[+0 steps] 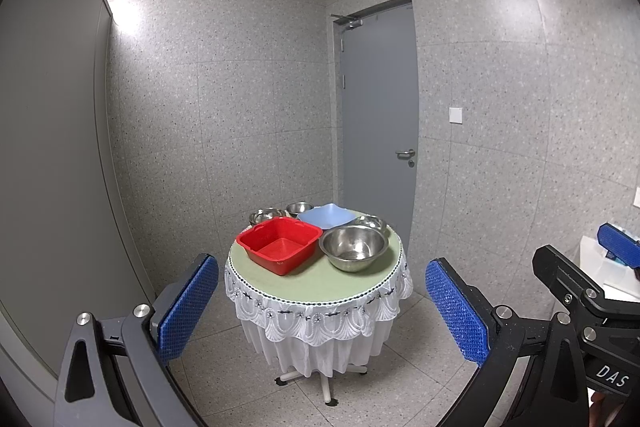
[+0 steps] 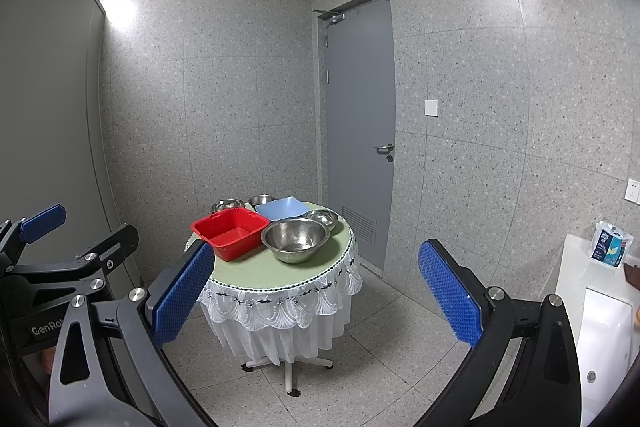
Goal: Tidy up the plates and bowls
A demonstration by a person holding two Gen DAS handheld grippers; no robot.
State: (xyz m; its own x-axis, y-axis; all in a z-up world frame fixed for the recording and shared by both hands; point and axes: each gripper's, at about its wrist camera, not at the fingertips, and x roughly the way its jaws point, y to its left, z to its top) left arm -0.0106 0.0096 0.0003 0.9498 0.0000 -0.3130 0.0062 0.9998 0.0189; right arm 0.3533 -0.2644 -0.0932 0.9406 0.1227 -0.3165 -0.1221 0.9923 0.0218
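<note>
A small round table (image 1: 340,285) with a green top and white lace skirt stands ahead. On it sit a red square basin (image 1: 279,243), a large steel bowl (image 1: 354,247), a light blue square plate (image 1: 326,215) and three small steel bowls (image 1: 264,215) (image 1: 299,207) (image 1: 372,223). The same set shows in the right wrist view: the basin (image 2: 231,231), the large bowl (image 2: 296,239), the plate (image 2: 280,207). My left gripper (image 1: 322,311) is open and empty, well short of the table. My right gripper (image 2: 316,299) is open and empty, also short of it.
A closed grey door (image 1: 378,123) is behind the table in a tiled corner. A white counter with a sink (image 2: 604,315) and a tissue pack (image 2: 610,247) is at the right. A grey partition (image 1: 48,147) lines the left. The table has a star pedestal foot (image 2: 288,367).
</note>
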